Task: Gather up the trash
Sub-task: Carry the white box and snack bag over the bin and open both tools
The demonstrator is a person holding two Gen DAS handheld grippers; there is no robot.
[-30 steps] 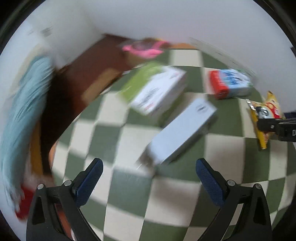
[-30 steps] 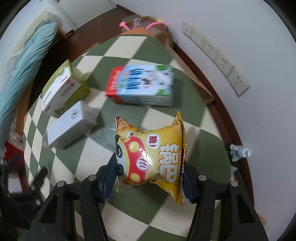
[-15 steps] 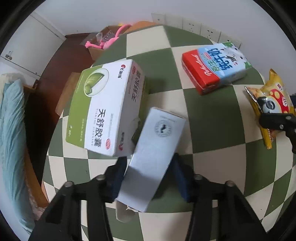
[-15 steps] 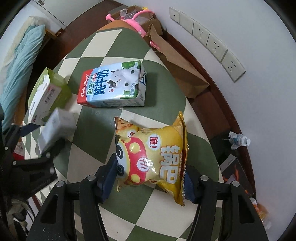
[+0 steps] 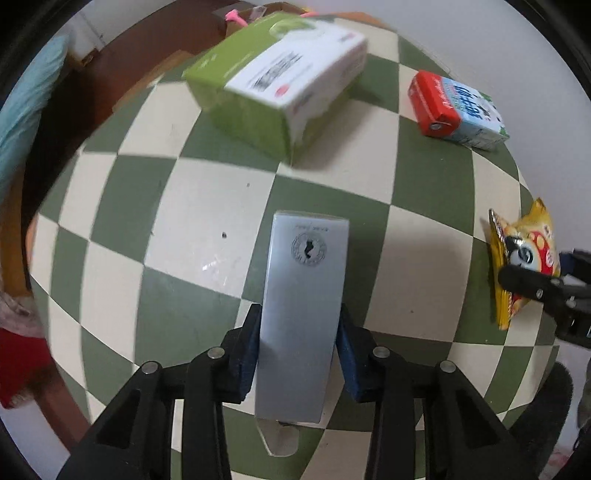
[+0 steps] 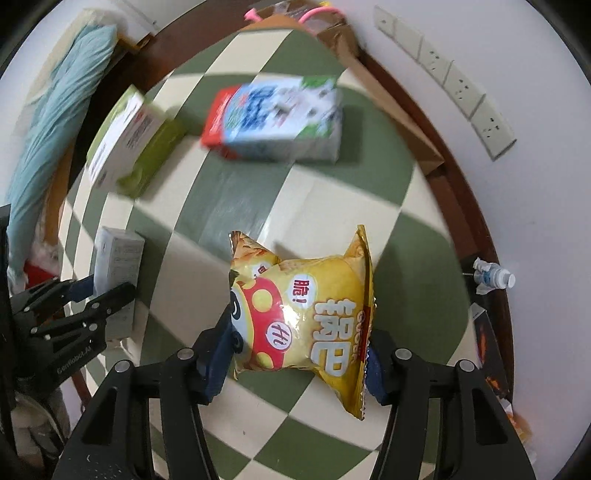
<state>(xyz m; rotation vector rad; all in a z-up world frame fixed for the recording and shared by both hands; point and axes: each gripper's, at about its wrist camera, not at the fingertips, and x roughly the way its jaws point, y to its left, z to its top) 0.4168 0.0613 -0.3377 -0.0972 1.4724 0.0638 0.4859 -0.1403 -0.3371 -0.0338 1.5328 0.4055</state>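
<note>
My left gripper (image 5: 297,350) is shut on a long grey box (image 5: 304,306) and holds it above the green and cream checkered table (image 5: 155,206). The grey box also shows in the right wrist view (image 6: 116,266), in the left gripper (image 6: 92,299). My right gripper (image 6: 297,354) is shut on a yellow snack bag (image 6: 306,314), lifted off the table; the bag also shows in the left wrist view (image 5: 524,254). A green and white box (image 5: 277,81) and a red and blue milk carton (image 5: 458,107) lie on the far side of the table.
A brown paper bag (image 6: 391,103) stands between table and wall. A cardboard box with a pink item (image 6: 295,11) sits on the floor beyond. A plastic bottle (image 6: 493,277) lies on the floor at right. Blue bedding (image 6: 51,129) is at left.
My left gripper closed on the grey box and lifted it off the table, away from the green box. My right gripper keeps holding the snack bag, a bit higher.
</note>
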